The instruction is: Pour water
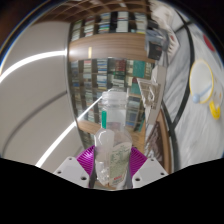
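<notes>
A clear plastic water bottle (112, 135) with a pale cap and a green-and-red label stands up between my gripper's fingers. My gripper (111, 160) is shut on the bottle: both magenta pads (88, 158) press on its sides near the label. The bottle is held up above a grey table surface (40, 110). Its top reaches in front of shelving beyond it. I cannot see a cup or other receiving vessel near the bottle.
Shelves (105, 55) packed with small items fill the background. A white round object with yellow marks (208, 82) sits to the right, beyond a dark cable (188, 100). A wooden frame (152, 95) stands just right of the bottle.
</notes>
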`<control>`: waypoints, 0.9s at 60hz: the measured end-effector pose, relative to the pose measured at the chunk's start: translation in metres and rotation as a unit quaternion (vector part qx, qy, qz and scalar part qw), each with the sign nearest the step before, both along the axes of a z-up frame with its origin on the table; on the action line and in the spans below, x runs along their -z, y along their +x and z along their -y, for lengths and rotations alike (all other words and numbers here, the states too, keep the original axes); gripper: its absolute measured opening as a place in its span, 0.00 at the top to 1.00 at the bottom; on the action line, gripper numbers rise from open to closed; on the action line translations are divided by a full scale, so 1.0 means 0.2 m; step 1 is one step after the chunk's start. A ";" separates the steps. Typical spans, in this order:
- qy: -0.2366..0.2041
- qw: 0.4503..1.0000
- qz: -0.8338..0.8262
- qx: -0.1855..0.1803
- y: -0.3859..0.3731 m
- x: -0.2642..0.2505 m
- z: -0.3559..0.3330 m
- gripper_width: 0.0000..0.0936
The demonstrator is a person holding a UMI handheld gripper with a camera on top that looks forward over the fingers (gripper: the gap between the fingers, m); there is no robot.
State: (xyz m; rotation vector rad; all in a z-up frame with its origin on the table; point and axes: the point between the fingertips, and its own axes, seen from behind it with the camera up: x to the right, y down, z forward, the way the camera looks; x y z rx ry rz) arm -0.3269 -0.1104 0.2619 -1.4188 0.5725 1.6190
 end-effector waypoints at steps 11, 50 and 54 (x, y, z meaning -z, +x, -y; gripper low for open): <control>-0.086 0.958 -0.272 -0.028 0.28 0.04 -0.20 0.55; 0.034 0.998 -0.016 0.050 0.63 -0.25 -0.18 0.55; 0.101 0.986 0.097 0.095 0.80 -0.36 -0.14 0.54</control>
